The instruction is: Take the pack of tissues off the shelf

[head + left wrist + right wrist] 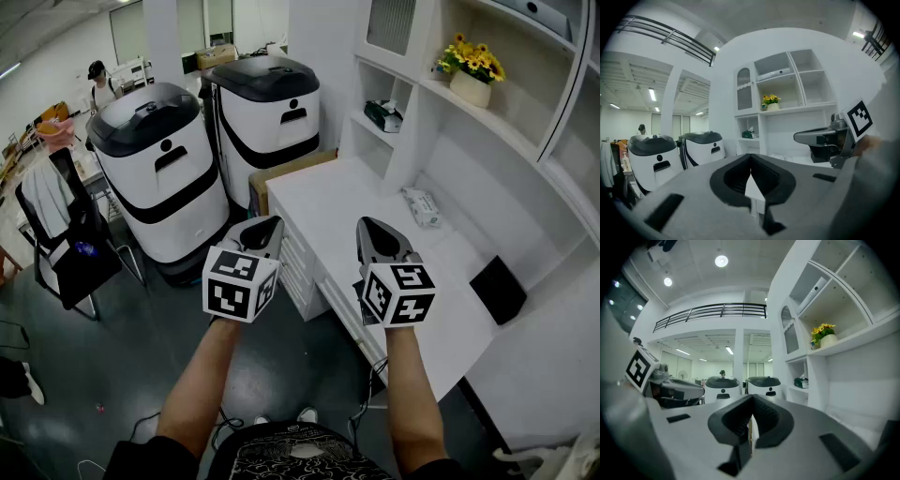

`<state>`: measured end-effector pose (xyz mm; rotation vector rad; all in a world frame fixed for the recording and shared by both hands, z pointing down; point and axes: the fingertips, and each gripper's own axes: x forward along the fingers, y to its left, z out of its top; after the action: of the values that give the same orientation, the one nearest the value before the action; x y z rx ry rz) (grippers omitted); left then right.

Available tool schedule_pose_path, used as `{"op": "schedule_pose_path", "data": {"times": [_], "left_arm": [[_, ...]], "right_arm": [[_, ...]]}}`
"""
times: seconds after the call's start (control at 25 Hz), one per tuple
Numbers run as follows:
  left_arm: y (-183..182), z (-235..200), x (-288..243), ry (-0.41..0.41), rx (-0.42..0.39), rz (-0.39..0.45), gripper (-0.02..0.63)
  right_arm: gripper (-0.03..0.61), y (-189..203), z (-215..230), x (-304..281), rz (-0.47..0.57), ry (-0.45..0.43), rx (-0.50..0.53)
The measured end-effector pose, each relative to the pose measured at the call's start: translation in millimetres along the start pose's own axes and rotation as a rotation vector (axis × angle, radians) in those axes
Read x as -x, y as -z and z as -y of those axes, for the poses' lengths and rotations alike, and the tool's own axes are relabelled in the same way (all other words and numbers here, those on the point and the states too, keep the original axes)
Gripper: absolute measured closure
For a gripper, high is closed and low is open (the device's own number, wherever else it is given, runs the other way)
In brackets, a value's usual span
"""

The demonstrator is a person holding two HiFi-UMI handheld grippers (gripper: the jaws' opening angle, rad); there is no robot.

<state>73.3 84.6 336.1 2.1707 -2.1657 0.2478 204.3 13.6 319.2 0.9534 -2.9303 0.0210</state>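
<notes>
The pack of tissues (382, 114) is dark with a white tissue sticking out of its top. It sits in a low cubby of the white shelf unit (412, 141) above the desk, and shows small in the left gripper view (750, 134) and the right gripper view (801, 382). My left gripper (271, 225) and right gripper (367, 226) hover side by side at the desk's near edge, well short of the pack. Both are shut with nothing between their jaws, in the left gripper view (750, 162) and in the right one (751, 405).
A white packet (423, 206) and a flat black object (497, 289) lie on the white desk (328, 202). A pot of yellow flowers (471, 73) stands on a higher shelf. Two large white-and-black machines (159, 169) stand to the left, a chair (66, 239) beside them.
</notes>
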Motion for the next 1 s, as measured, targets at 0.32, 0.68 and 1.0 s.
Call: {"op": "schedule_pose_path", "data": {"times": [0.32, 0.68, 1.0], "left_arm": [[-2, 17, -23, -0.009, -0.004, -0.004, 0.611], [-5, 12, -51, -0.009, -0.006, -0.005, 0.611], [-1, -25, -99, 0.050, -0.009, 0.004, 0.611]], "right_arm": [[0.574, 8, 23, -4, -0.008, -0.021, 0.002], [0.532, 14, 38, -27, -0.017, -0.031, 0.006], [0.516, 20, 49, -76, -0.026, 0.018, 0.007]]}}
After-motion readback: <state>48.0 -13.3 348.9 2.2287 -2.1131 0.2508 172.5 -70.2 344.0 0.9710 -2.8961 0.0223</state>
